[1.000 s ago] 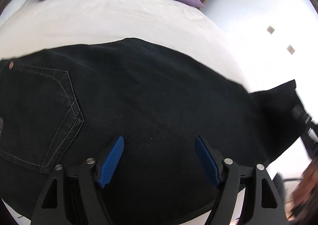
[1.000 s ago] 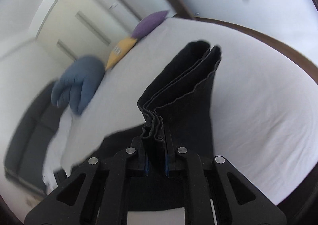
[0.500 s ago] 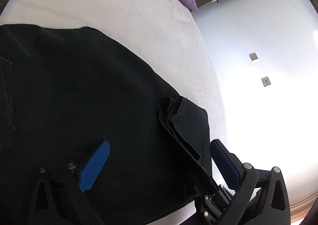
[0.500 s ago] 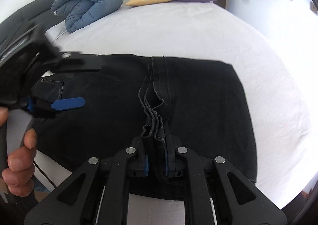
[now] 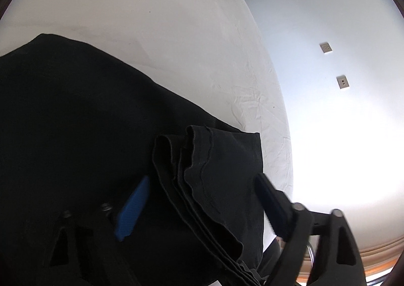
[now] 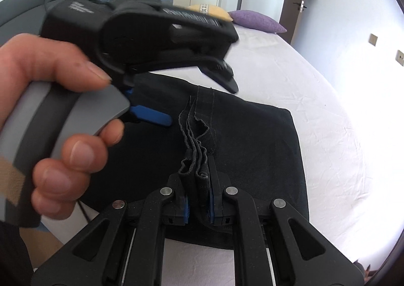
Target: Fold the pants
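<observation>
- Lying folded on the white bed sheet (image 6: 290, 79): black denim pants (image 6: 252, 134).
- Right gripper (image 6: 197, 206): clamped on their bunched hem, now laid over the pants.
- Left gripper (image 5: 199, 200): jaws just narrowing, straddling that hem, pads clear; handover likely.

Black hand-held gripper (image 6: 198, 206) (blue pads, silver screws)

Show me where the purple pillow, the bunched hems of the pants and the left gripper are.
purple pillow (image 6: 257, 21): right wrist view, middle of its top face.
bunched hems (image 6: 195, 172): right wrist view, folded cloth ends between the pads.
left gripper (image 5: 202, 204): left wrist view, midway between its blue pads.
</observation>
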Tool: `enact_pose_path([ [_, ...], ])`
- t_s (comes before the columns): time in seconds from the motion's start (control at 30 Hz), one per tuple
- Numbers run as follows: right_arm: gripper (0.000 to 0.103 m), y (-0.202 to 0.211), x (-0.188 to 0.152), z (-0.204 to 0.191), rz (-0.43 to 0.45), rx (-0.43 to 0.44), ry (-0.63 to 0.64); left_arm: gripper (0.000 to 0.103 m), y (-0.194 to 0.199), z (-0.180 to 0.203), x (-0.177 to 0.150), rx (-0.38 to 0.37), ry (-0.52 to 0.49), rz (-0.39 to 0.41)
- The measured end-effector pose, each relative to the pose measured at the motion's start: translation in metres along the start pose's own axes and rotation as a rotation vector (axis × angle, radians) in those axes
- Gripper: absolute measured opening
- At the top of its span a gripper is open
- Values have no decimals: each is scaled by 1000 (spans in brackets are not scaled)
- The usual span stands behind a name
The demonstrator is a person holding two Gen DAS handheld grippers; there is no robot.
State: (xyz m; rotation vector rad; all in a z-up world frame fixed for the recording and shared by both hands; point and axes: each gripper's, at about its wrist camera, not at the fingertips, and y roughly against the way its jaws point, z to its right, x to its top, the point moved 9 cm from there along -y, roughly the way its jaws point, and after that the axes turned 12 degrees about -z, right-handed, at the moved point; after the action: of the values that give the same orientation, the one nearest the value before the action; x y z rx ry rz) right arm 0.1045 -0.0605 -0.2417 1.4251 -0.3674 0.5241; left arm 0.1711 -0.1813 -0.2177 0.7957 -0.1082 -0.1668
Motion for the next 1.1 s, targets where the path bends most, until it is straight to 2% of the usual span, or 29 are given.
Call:
enact_pose_path([
  [0.03,10,3,1,-3,6,-3,13,48,-6,2,4,9,-12,-25],
  [0.07,10,6,0,-7,10,-6,27,24,-10,3,3,30,-29,-43],
  [0.17,10,12,-2,-18,11,-4,60,12,-11,5,2,110,-104,-66],
  [0.37,10,22,2,-53,13,11,143,10,15,9,11,194,-218,-85],
  [0.53,10,24,10,-92,15,46,226,10,38,-5,16,267,-294,-116],
  [0.67,10,17,8,-127,-5,71,293,10,53,-26,20,297,-287,-113],
  [0.87,10,1,-5,-165,-70,107,351,10,53,-59,19,374,-286,-136],
  [1.1,10,-5,-14,-179,-118,115,380,12,49,-73,17,398,-287,-137],
])
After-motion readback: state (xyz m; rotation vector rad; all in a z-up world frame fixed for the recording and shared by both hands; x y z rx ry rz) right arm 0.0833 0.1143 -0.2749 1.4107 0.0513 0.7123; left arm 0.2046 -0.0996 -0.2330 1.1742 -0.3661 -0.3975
